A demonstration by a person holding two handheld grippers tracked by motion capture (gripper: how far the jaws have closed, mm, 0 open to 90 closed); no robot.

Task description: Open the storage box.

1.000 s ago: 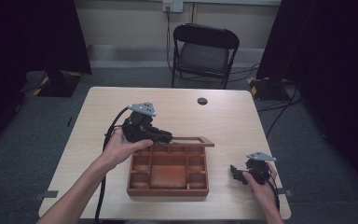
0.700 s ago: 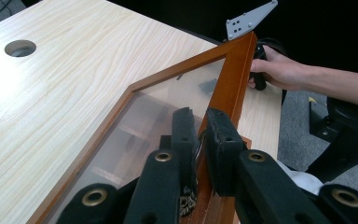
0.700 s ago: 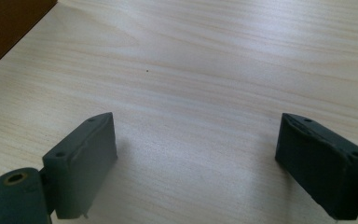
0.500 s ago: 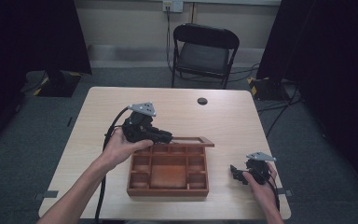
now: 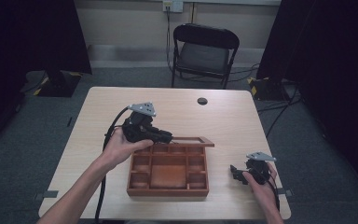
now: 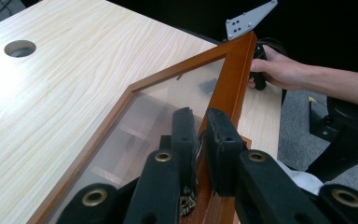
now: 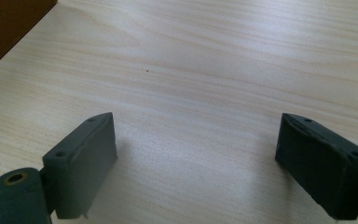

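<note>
The left hand-held gripper (image 5: 164,138), at centre frame in the high view, clamps the frame of the lid (image 6: 230,88), its jaws pinched on the wood. The right hand-held gripper (image 5: 235,172) rests low at lower right, jaws spread wide over bare table (image 5: 242,121). The lid, a glass pane framed in reddish wood, stands raised off the back edge of the box (image 5: 168,172), a partitioned wooden tray mid-table.

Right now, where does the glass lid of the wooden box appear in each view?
High view: the glass lid stands raised at the far edge of the wooden box, middle of picture, clamped by the left gripper.
Left gripper view: it fills the centre, wooden frame between the jaws.
Right gripper view: cannot tell; a dark brown corner at top left.
Shared landmark: the table.
</note>
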